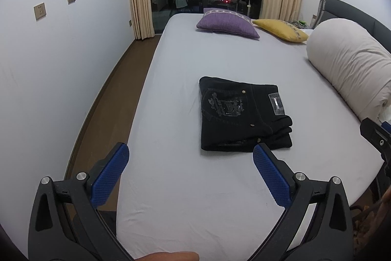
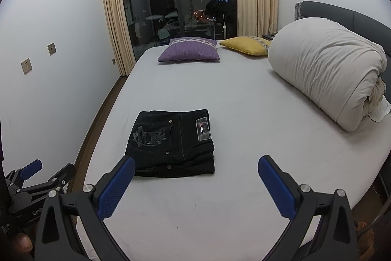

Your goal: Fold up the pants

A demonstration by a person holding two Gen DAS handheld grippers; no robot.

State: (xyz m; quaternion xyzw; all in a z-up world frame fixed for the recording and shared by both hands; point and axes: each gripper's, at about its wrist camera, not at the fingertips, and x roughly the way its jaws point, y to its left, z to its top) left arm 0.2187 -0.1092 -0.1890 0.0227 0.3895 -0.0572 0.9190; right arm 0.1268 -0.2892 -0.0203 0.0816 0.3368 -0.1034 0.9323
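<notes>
Pants [image 1: 242,114] lie on the bed [image 1: 185,187] as a compact folded stack, just beyond the fingertips. Left gripper [image 1: 190,158] fingers spread apart, empty. Right gripper [image 2: 196,169] likewise spread, empty. Folding looks done; next move likely only a squaring-up, if anything.
</notes>
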